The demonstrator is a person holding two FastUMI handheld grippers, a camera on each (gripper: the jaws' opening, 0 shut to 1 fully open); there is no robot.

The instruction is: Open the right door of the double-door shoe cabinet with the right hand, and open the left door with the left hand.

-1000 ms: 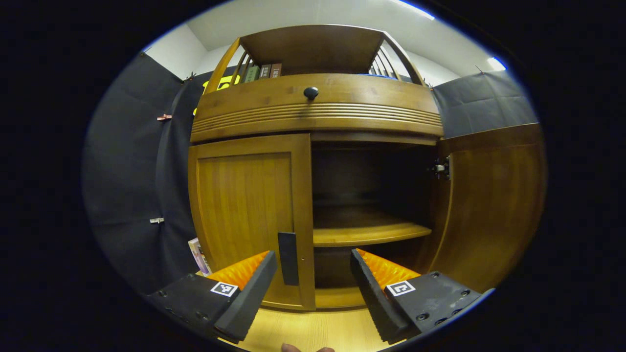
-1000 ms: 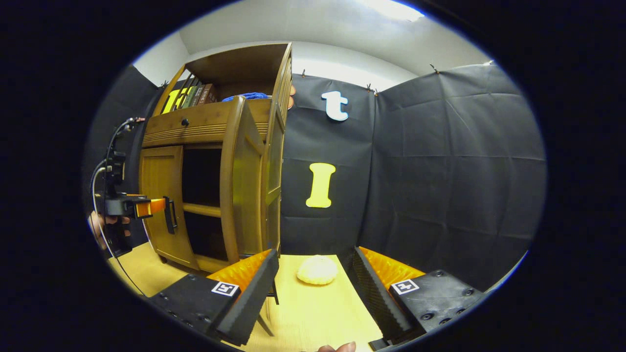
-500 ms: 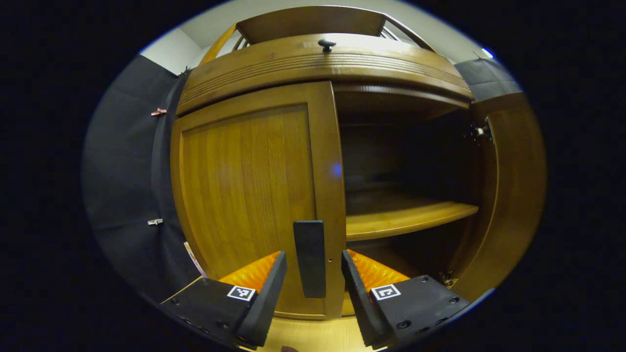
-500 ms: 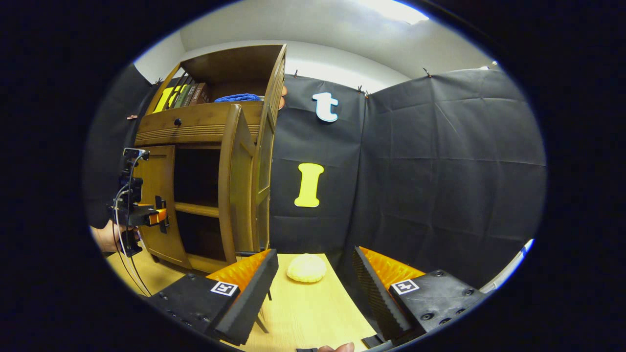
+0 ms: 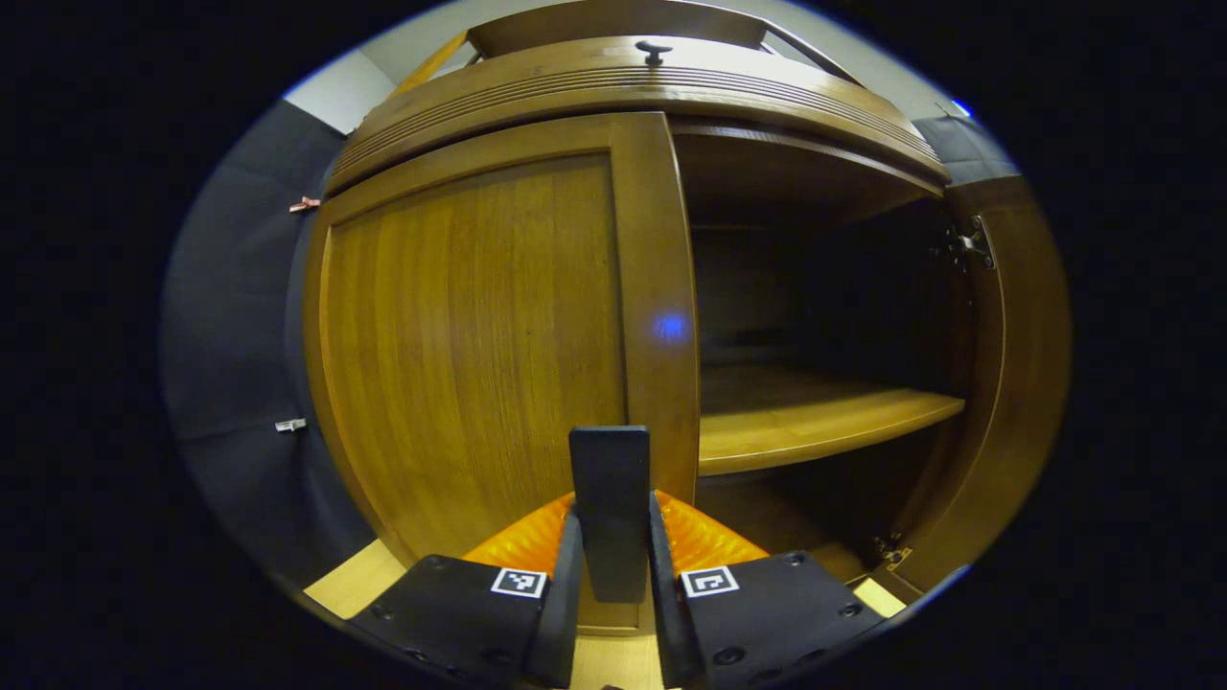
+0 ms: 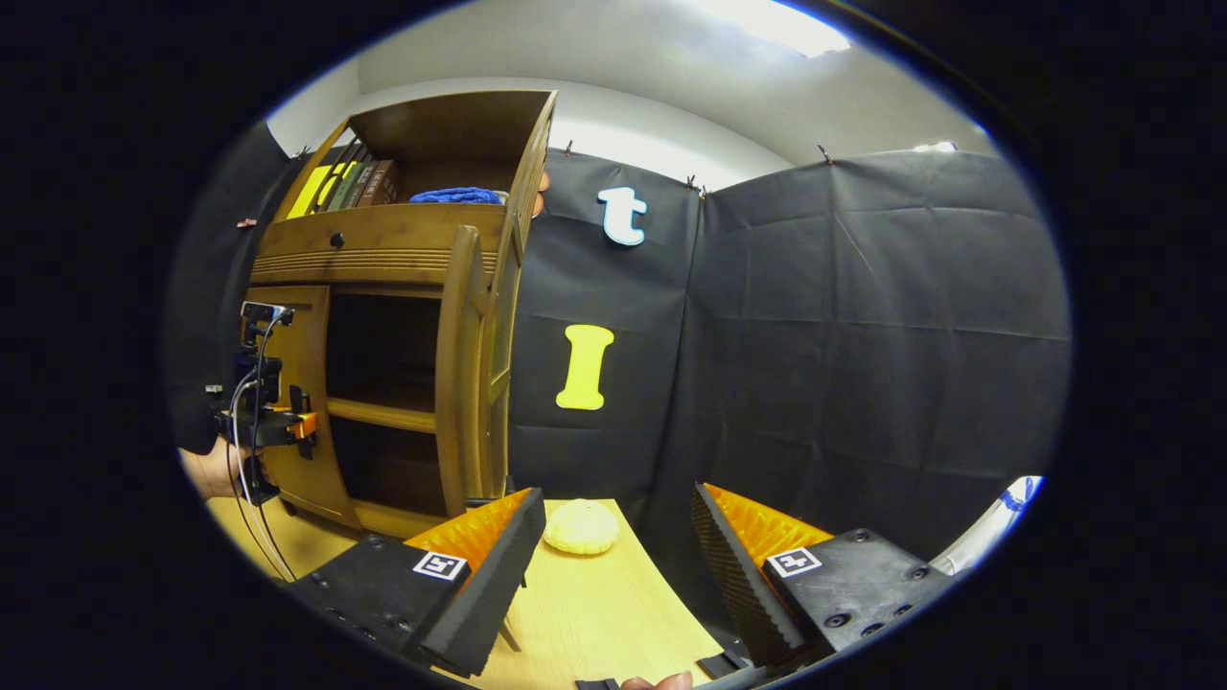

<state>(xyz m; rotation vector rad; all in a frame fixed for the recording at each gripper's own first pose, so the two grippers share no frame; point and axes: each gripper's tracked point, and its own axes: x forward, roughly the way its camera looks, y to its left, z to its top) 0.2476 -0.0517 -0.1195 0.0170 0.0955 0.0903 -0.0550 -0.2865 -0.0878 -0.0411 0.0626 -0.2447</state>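
1. Wooden and amber-brown, the double-door shoe cabinet (image 5: 623, 86) stood half dealt with: the right door (image 5: 1007, 364) was already swung wide on its hinges, while the left door (image 5: 470, 335) lay flush and closed.
2. The left gripper (image 5: 613, 575) had its jaws clenched on the left door's dark vertical handle (image 5: 610, 498) — both fingers pressed its sides, so the step in hand looked to be the grasp that comes before the pull.
3. From the right gripper view, the same hold showed at a distance: the left gripper (image 6: 288, 422) sat at the left door's front with a hand (image 6: 206, 470) behind it.
4. The right gripper (image 6: 613, 565) hung released, jaws apart and holding nothing, out over the pale tabletop (image 6: 594, 613) and well apart from the cabinet; its part of the task seemed done.
5. Next, I judged, the left gripper needed to draw the handle outward along an arc about the hinges on the door's left edge, keeping the pinch firm so the slim handle did not slip.
6. Room for that swing appeared open in front of the cabinet. The black cloth wall (image 5: 240, 335) stood just beside the cabinet's left side, which could limit how far the door opened.
7. A round pale bun-like object (image 6: 580, 527) lay on the tabletop near the right door's edge, away from the left door's path.
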